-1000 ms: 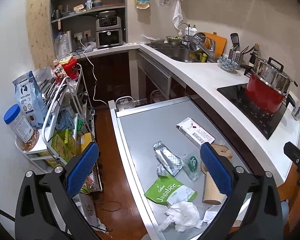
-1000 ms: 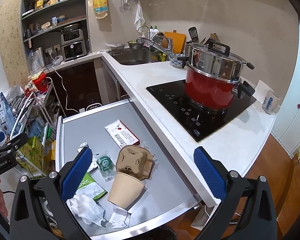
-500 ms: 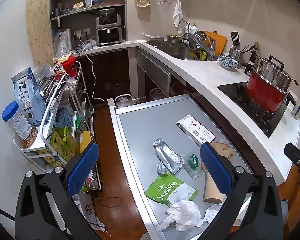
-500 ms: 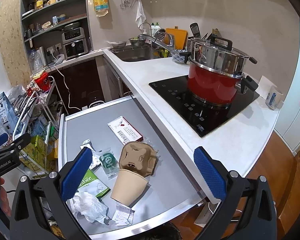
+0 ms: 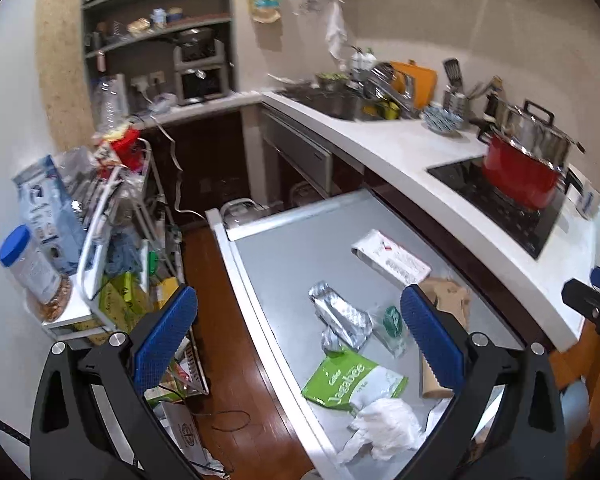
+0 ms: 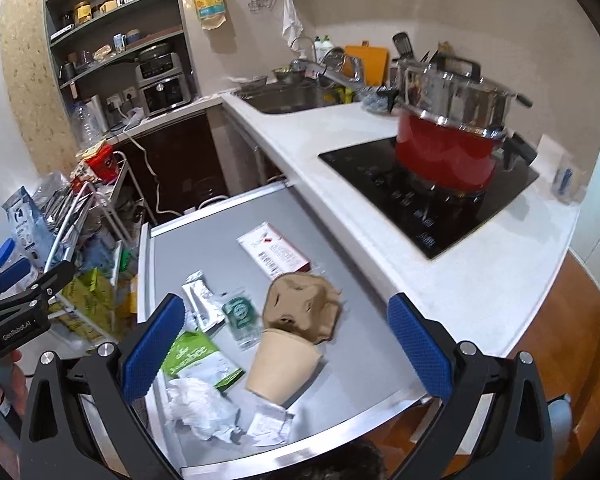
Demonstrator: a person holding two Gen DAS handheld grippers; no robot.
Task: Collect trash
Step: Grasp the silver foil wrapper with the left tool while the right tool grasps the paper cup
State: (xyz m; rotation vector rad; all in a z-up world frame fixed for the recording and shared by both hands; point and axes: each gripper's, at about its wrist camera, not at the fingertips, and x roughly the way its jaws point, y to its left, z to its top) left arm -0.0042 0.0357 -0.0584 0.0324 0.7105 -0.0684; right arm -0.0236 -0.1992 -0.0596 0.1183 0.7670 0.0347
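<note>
Trash is lying clustered at the near end of the grey table [image 6: 228,236]. The right gripper [image 6: 284,352] is hovering wide open and empty, directly above the toppled paper cup [image 6: 282,364], whose long axis is running near-to-far with its rim nearest. The left gripper [image 5: 300,344], likewise agape and holding nothing, is hanging further left. The cup is looking tan and uncrushed, touching a brown pulp carrier [image 6: 300,306]; crumpled white tissue [image 6: 202,410] is lying just beside.
</note>
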